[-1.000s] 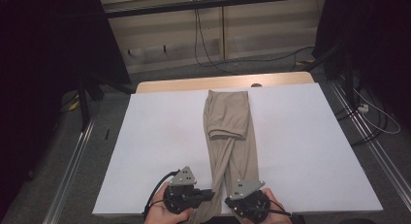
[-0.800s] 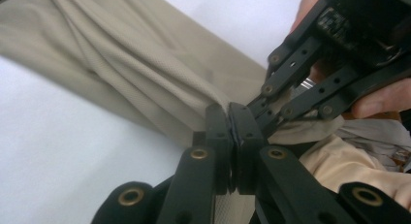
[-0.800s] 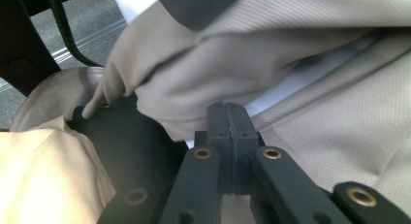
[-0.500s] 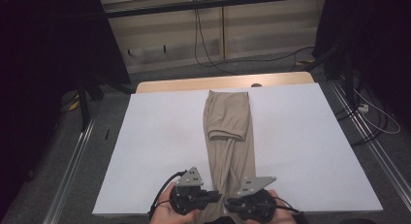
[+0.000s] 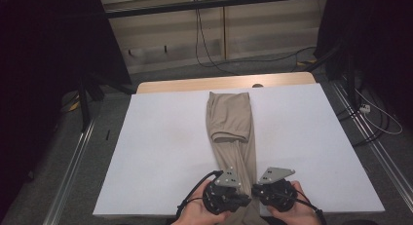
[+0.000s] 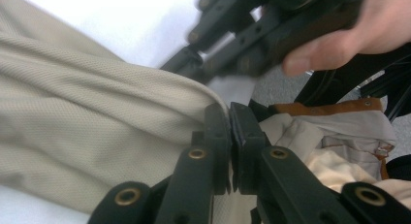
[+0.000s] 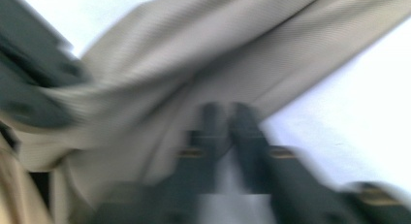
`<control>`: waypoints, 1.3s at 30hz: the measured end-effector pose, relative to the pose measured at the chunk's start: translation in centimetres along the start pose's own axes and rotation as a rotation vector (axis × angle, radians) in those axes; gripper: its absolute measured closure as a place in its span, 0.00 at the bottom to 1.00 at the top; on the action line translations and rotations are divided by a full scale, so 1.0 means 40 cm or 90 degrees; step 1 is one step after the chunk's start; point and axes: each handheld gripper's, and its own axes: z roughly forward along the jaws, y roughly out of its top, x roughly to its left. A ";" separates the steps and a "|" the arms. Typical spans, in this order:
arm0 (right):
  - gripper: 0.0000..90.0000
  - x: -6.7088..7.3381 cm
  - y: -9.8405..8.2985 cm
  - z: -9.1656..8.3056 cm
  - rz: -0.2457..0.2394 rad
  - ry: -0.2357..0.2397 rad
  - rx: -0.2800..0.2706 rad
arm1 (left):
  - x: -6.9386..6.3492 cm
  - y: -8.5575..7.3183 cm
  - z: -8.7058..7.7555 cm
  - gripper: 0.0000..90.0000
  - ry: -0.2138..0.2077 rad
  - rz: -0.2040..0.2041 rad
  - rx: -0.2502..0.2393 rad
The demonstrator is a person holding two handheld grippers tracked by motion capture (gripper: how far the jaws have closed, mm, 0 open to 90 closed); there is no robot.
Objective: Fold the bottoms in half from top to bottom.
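While both hands sit at six o'clock on the white table top [image 5: 160, 152], each holds a black claw tool. The left claw [image 6: 231, 120] is pinched shut on the edge of the long tan folded trousers [image 5: 230, 130]. The right claw [image 7: 228, 118] is shut on the same cloth, just beside the first. The trousers lie in the middle of the table and stretch toward twelve o'clock, where a folded part lies on top. I think the two claws hold the near end side by side so the cloth stays flat and can be lifted and folded evenly.
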 end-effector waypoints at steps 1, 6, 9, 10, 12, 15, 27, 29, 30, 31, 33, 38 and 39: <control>1.00 0.000 0.001 -0.002 0.002 0.000 0.004 | 0.001 -0.004 0.000 0.93 0.008 0.000 0.006; 1.00 -0.036 -0.003 -0.029 0.026 0.007 0.003 | 0.014 -0.032 0.005 0.90 0.021 -0.004 0.019; 1.00 -0.060 -0.003 -0.048 0.027 -0.008 0.000 | 0.017 -0.035 0.014 0.95 0.024 -0.007 0.026; 1.00 -0.067 -0.004 -0.050 0.021 -0.007 0.012 | 0.017 -0.035 0.018 0.95 0.019 -0.007 0.030; 1.00 -0.081 -0.016 -0.054 0.021 -0.030 0.023 | 0.012 -0.035 0.025 0.96 0.024 0.000 0.041; 1.00 -0.098 -0.037 -0.063 0.035 -0.047 0.031 | 0.007 -0.035 0.031 0.96 0.011 -0.002 0.043; 0.84 -0.058 0.003 -0.072 0.028 0.026 -0.060 | -0.009 -0.019 0.054 0.76 -0.016 -0.022 0.038; 0.81 -0.054 0.019 -0.063 0.028 0.038 -0.065 | -0.003 -0.036 0.027 0.77 -0.019 -0.021 0.031; 0.80 -0.050 0.026 -0.057 0.023 0.046 -0.061 | 0.002 -0.043 0.007 0.77 -0.010 -0.025 0.025; 0.79 -0.047 0.032 -0.049 0.021 0.048 -0.058 | 0.009 -0.051 -0.014 0.77 -0.003 -0.031 0.016; 0.76 -0.040 0.043 -0.030 0.021 0.058 -0.051 | 0.031 -0.067 -0.050 0.79 0.016 -0.042 -0.009; 0.75 -0.032 0.051 0.019 0.019 0.034 -0.007 | 0.081 -0.088 -0.056 0.81 0.080 -0.052 -0.013; 0.91 -0.036 0.047 0.022 0.023 0.043 -0.004 | 0.085 -0.086 -0.042 0.77 0.075 -0.051 -0.008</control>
